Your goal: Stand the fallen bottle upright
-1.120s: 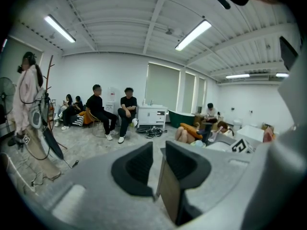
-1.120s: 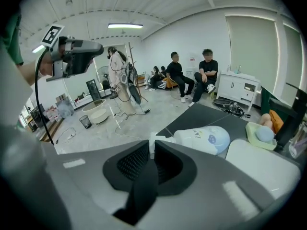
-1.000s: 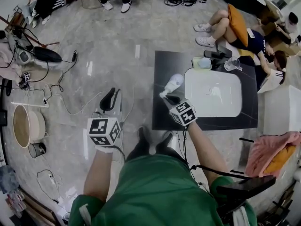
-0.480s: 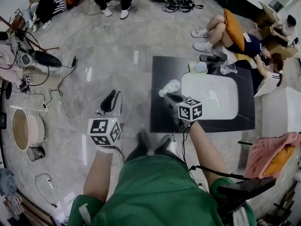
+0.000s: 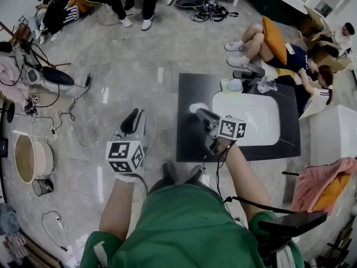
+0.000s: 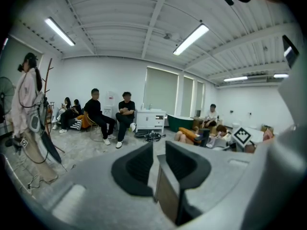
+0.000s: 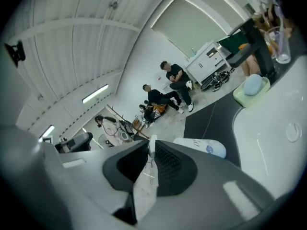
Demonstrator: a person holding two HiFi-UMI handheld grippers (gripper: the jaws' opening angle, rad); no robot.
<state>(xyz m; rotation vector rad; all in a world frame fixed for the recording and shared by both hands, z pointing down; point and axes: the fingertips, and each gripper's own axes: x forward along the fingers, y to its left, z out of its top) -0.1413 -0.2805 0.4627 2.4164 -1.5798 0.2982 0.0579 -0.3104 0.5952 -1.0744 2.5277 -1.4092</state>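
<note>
The right gripper [image 5: 202,115] is reaching farther over the dark desk [image 5: 189,141] than a second ago. In the head view it is now covering most of the white bottle [image 7: 200,146], which was lying in plain sight before. The bottle is still lying on its side, just left of the white sink [image 5: 240,134] and just past the right fingers, which are drawn together to a narrow slit. The left gripper [image 5: 133,115] is hanging over the grey floor [image 5: 134,66] where it was, its fingers nearly together on nothing. At the far right, people [image 5: 279,41] are sitting on the floor beside the desk. A pink cloth [image 5: 321,180] is lying near right, and a round tub [image 5: 33,158] is sitting at the left. Cables [image 5: 72,133] are trailing across the floor. A green dish [image 5: 231,85] and a clear glass [image 5: 266,84] are standing at the sink's far edge, well clear of the bottle.
</note>
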